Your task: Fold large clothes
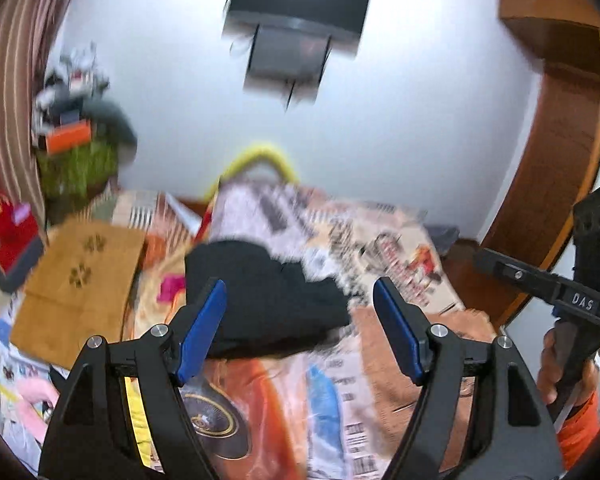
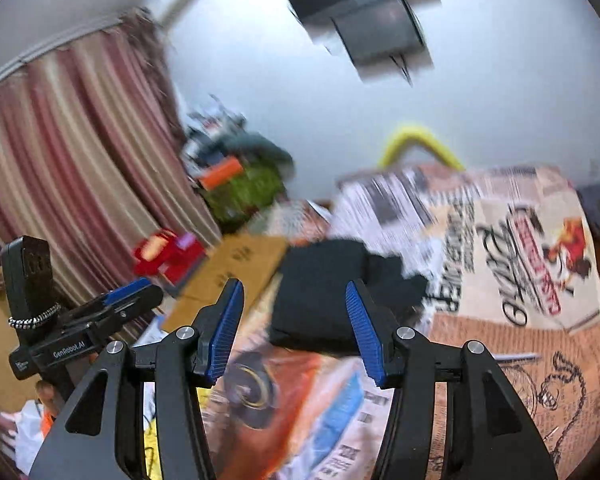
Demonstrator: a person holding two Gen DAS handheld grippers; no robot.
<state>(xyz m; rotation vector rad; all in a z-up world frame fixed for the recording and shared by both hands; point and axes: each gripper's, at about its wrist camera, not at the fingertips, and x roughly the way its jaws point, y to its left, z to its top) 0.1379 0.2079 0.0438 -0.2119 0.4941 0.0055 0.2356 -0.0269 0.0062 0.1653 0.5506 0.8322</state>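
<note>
Two grippers, left (image 1: 300, 330) and right (image 2: 296, 330), are hovering released and empty above a folded black garment (image 1: 266, 304) lying mid-bed on a printed bedspread (image 2: 512, 264), cardboard (image 1: 80, 280) bordering its left edge.

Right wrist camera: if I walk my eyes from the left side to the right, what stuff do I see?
Striped curtain → left gripper → red toy → brown cardboard → black garment → printed bedspread.
</note>
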